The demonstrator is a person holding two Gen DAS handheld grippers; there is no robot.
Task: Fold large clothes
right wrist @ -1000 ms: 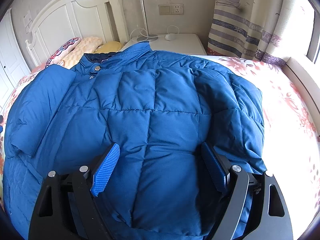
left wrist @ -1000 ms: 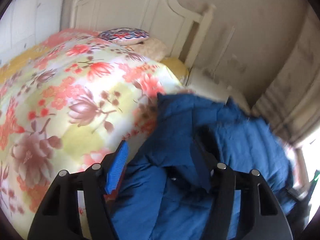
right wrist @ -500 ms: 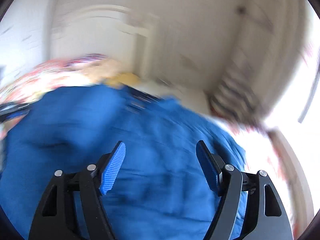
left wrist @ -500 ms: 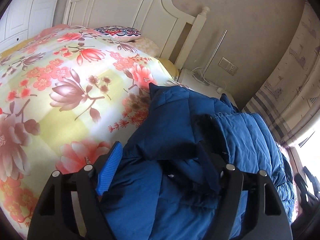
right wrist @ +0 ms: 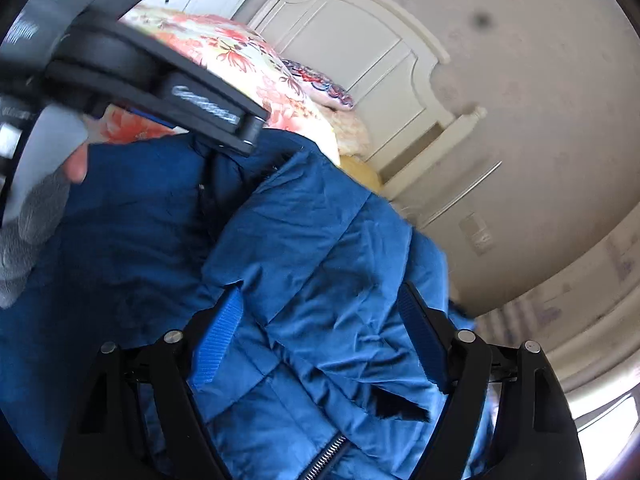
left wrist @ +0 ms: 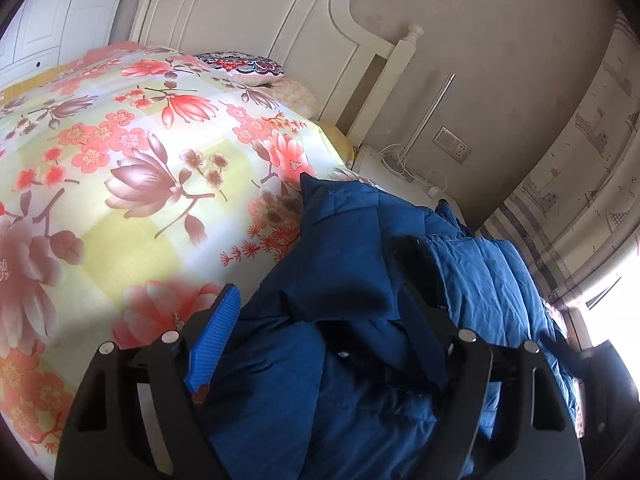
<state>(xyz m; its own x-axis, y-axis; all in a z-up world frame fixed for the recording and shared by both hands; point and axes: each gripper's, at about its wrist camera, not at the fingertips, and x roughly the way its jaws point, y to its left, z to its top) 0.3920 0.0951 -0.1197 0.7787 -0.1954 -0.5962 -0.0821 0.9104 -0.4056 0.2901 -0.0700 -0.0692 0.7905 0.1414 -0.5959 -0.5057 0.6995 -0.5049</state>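
1. Hidden under bunched fabric: the right finger pad of the left gripper (left wrist: 316, 344); window corner blown out white.
2. Both spread wide: left gripper and right gripper (right wrist: 320, 340), each straddling folds of the puffy quilted blue down jacket (right wrist: 320, 248); actual clamping impossible to confirm.
3. Heaped on the glossy floral bedspread (left wrist: 132, 168), beside the white panelled headboard (left wrist: 260, 12).

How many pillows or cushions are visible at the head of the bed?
3: a patterned cushion on top by the headboard, a pale peach pillow beneath it, and a yellow one at the bed's edge. Others may lie hidden under the floral quilt.
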